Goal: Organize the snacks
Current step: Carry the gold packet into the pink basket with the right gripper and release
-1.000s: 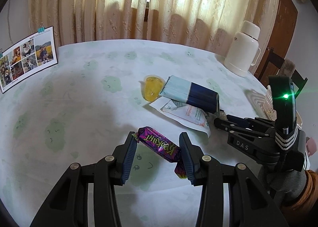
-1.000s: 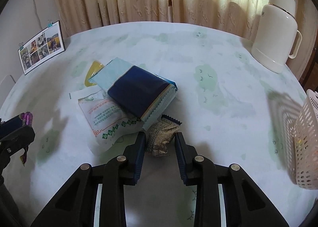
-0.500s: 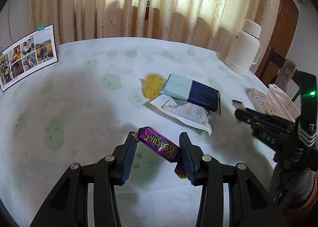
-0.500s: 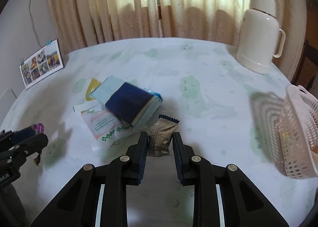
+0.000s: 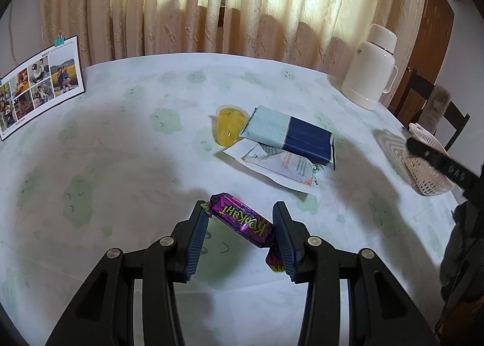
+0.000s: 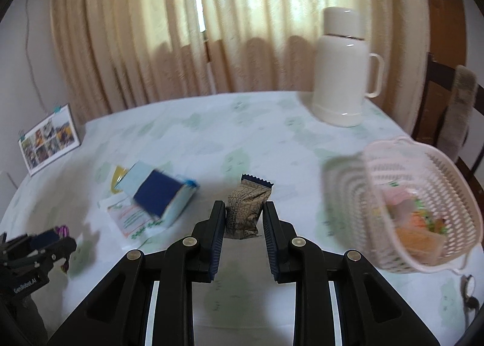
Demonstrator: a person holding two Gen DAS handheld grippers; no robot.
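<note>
My left gripper [image 5: 240, 226] is shut on a purple candy bar [image 5: 243, 220], held above the tablecloth. My right gripper [image 6: 244, 219] is shut on a brown patterned snack packet [image 6: 246, 208], lifted off the table. A pink perforated basket [image 6: 393, 188] with several snacks inside stands to the right of it; it also shows in the left wrist view [image 5: 429, 182]. A blue and light-blue pack [image 5: 290, 137], a white sachet [image 5: 284, 167] and a yellow jelly cup [image 5: 231, 128] lie mid-table. The right gripper shows in the left wrist view [image 5: 438, 161], over the basket.
A cream thermos jug [image 6: 343, 73] stands at the back right. A photo calendar [image 5: 36, 85] stands at the left edge. A dark wooden chair [image 6: 453, 97] is behind the basket. Curtains hang behind the round table [image 5: 106, 149].
My right gripper has lifted the brown packet and carried it right toward the basket. My left gripper still holds the purple bar in the same place.
</note>
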